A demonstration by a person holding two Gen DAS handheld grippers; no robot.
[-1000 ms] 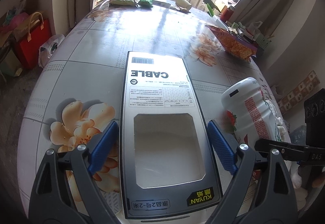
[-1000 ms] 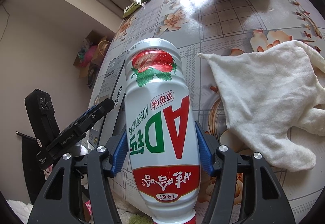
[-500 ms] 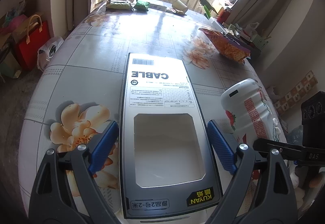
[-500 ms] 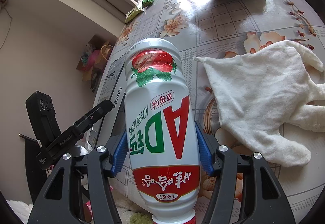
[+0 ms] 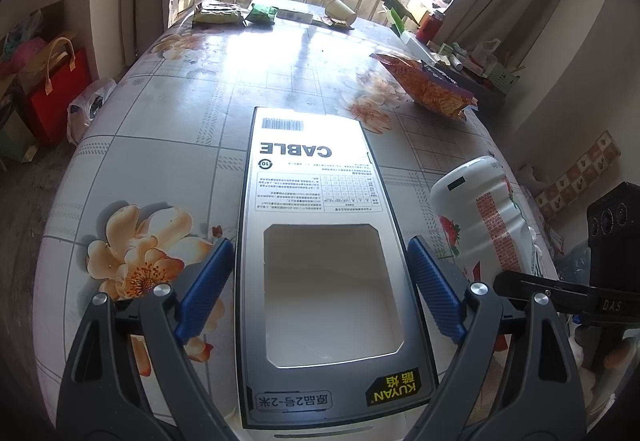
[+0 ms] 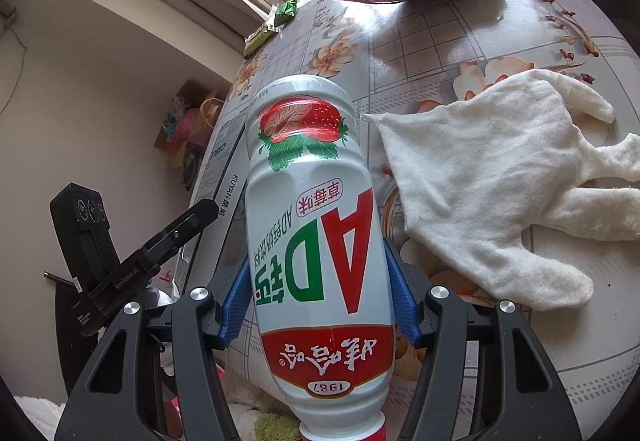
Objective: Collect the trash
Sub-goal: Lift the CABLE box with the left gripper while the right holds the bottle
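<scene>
The jaws of the left gripper (image 5: pixel 320 281) stand wide, their blue pads pressed against the two long sides of a flat grey and white box (image 5: pixel 316 201), which they hold above the table (image 5: pixel 160 129). The box reads "CABLE" in bold black letters, seen upside down, with a barcode at its far end, a table of small print below, a cut-out window in the middle, and a yellow "KUYAN" tag near the gripper.

The right gripper (image 6: pixel 316 301) has its jaws partly closed on a white plastic bottle (image 6: pixel 312 225), pads against both sides. The bottle points away from the camera, base outward, red cap nearest. Its label shows a strawberry, large "AD" in red and green with Chinese characters, and "1987" on a red band.

The bottle is held just to the right of the box. On the flower-patterned table lie a white cloth (image 6: pixel 492 197) near the bottle, an opened orange snack bag (image 5: pixel 428 85) farther off, and green packets (image 5: pixel 260 15) and a paper cup (image 5: pixel 340 12) at the far edge. A red paper bag (image 5: pixel 56 89) stands on the floor to the left.
</scene>
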